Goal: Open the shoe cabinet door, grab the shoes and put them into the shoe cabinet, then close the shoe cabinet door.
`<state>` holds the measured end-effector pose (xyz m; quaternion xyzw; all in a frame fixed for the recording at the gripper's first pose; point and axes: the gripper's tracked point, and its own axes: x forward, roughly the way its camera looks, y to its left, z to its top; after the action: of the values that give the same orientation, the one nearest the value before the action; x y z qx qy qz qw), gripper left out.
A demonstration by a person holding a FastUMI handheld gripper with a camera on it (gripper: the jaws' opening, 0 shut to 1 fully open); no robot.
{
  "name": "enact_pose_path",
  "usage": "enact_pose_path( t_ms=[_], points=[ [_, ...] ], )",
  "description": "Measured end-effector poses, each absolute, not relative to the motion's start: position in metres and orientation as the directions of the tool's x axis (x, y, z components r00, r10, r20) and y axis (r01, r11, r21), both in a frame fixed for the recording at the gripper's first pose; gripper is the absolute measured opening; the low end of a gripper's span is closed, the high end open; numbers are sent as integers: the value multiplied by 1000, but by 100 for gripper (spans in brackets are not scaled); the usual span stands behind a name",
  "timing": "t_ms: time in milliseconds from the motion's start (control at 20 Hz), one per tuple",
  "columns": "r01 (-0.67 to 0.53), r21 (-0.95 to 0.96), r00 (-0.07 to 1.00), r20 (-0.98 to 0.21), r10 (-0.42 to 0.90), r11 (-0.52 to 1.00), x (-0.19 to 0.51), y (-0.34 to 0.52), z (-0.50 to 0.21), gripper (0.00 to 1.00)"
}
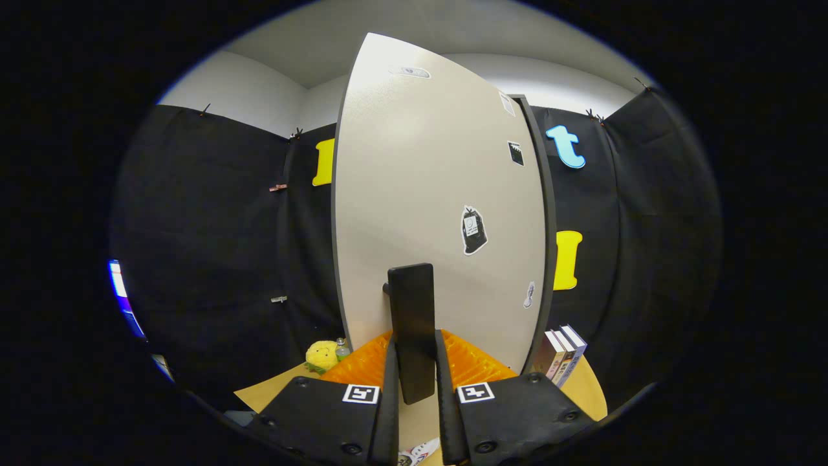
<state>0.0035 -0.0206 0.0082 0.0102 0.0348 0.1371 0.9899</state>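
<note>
Shoe cabinet door [427, 194], pale and flat, seen close and face-on, standing upright just ahead of the gripper [414, 382]. A dark upright handle [411, 323] projects from the lower part of the door and sits between the two fingers [390, 395]; the fingers lie close against its two sides and appear clamped on it, with only the narrow bar separating them. Each finger mount carries a small square black-and-white marker. Several stickers [473, 230] are stuck to the door face, the largest a dark bag-shaped one above and beside the handle, with smaller ones nearer the door's far edge. A dark strip [548, 246] runs along that edge. Below the door and behind the handle, an orange ribbed mat [469, 366] lies on the tan worktop [585, 388]. On the worktop beside the mat, near the door's other edge, sits a yellow plush toy [321, 355] with a small bottle [342, 349] just beside it. Past the dark strip, a few books [561, 356] stand leaning together on the worktop. A patterned object shows low down between the finger mounts; what it is cannot be told.
</note>
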Motion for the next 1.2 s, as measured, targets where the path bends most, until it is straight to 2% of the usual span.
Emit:
enact_pose_path(
  t_ms=[650, 850, 1200],
  points=[
    [-134, 44, 990, -26, 136, 990, -16, -114, 21, 29],
    [-116, 60, 993, -13, 117, 991, -17, -129, 22, 23],
    [-50, 98, 999, -5, 51, 994, -23, -164, 25, 23]
  ],
)
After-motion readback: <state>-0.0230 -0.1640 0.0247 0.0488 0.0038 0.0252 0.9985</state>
